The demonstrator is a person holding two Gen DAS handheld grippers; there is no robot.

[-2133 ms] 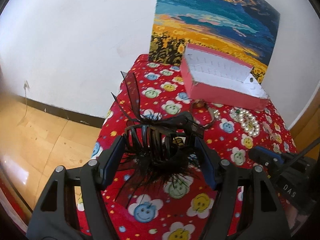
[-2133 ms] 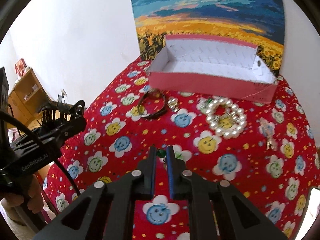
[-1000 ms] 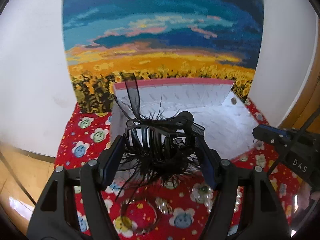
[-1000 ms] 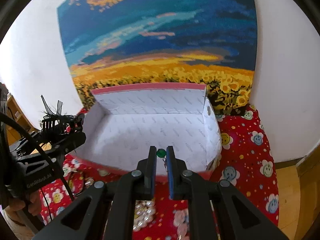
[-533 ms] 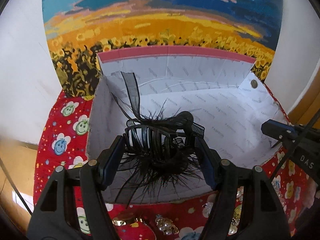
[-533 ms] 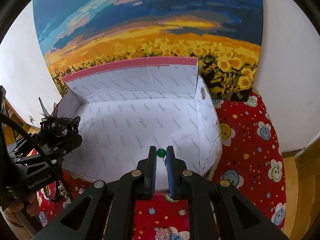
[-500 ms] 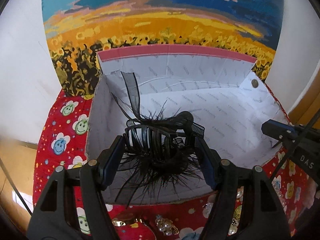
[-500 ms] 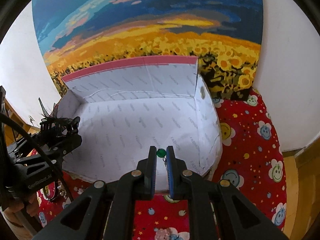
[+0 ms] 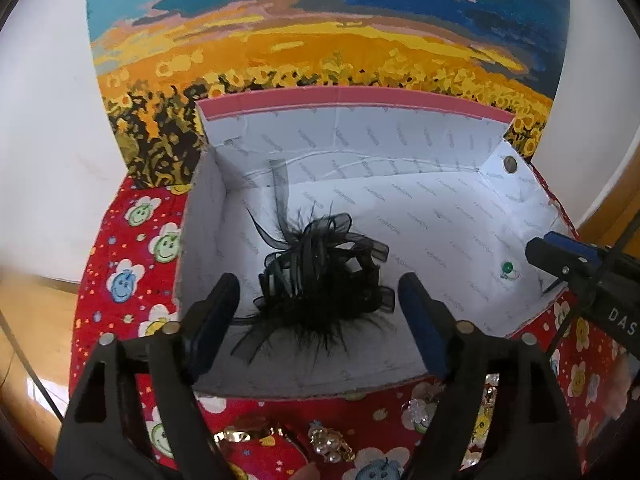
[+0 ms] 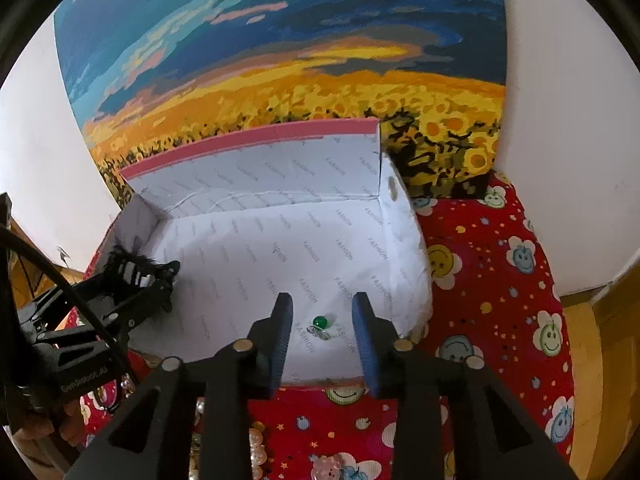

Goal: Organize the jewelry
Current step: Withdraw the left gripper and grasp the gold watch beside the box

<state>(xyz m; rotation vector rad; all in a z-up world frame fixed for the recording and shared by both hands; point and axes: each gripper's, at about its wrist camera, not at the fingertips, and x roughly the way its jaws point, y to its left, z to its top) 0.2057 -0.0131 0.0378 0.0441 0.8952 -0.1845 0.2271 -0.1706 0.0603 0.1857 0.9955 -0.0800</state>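
A pink box (image 9: 352,96) lined with white paper stands at the back of the red table. A black feathered hair clip (image 9: 320,276) lies on the box floor at its left end; my left gripper (image 9: 320,312) hovers over it, jaws opening, pads clear of the feathers. A small green-stone earring (image 10: 320,325) lies on the box floor near the front right; my right gripper (image 10: 322,332) is above it with jaws opening and nothing pressed between them. The earring (image 9: 507,269) and the right gripper's fingers (image 9: 560,260) also show in the left wrist view.
A sunflower painting (image 9: 320,40) leans on the white wall behind the box. On the red smiley-print cloth (image 10: 500,280) in front of the box lie pearl pieces (image 10: 256,452) and gold and rhinestone jewelry (image 9: 328,444). Wooden floor lies beyond the table edges.
Both grippers' jaws have parted. The feathered clip dropped from the left gripper onto the box floor, and the green earring dropped from the right gripper onto the box floor.
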